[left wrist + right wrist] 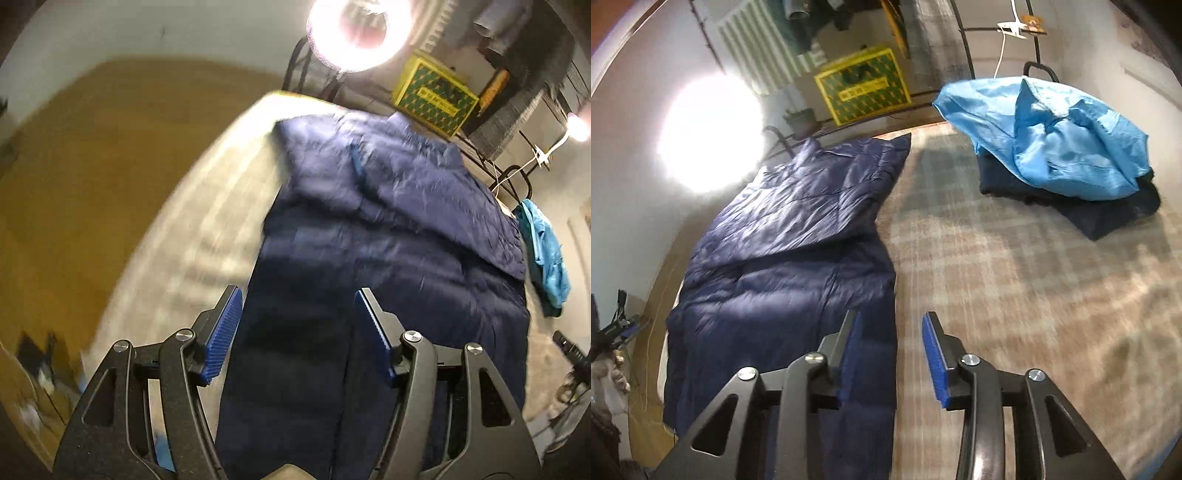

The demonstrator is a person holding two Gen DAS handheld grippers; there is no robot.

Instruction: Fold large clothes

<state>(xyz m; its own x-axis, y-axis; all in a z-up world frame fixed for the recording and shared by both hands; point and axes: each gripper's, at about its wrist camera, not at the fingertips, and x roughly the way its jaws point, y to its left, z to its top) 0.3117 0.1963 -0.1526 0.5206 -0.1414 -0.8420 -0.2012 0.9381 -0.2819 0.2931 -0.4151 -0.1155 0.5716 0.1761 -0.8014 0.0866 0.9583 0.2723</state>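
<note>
Both claws released, nothing gripped.
Left claw [297, 334] over navy coat [388, 229] on bed [997, 277]; right claw [892, 349] at coat edge. Risk: slick fabric slips, fold opens.

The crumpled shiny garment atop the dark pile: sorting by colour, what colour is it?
Light blue garment, clearest in the right wrist view.

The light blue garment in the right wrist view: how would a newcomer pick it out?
Find the plaid-covered bed. At its far right end sits a small pile: the light blue garment lies crumpled on top of a folded dark item. It is shiny and pale, unlike the navy quilted piece spread flat at left.
</note>
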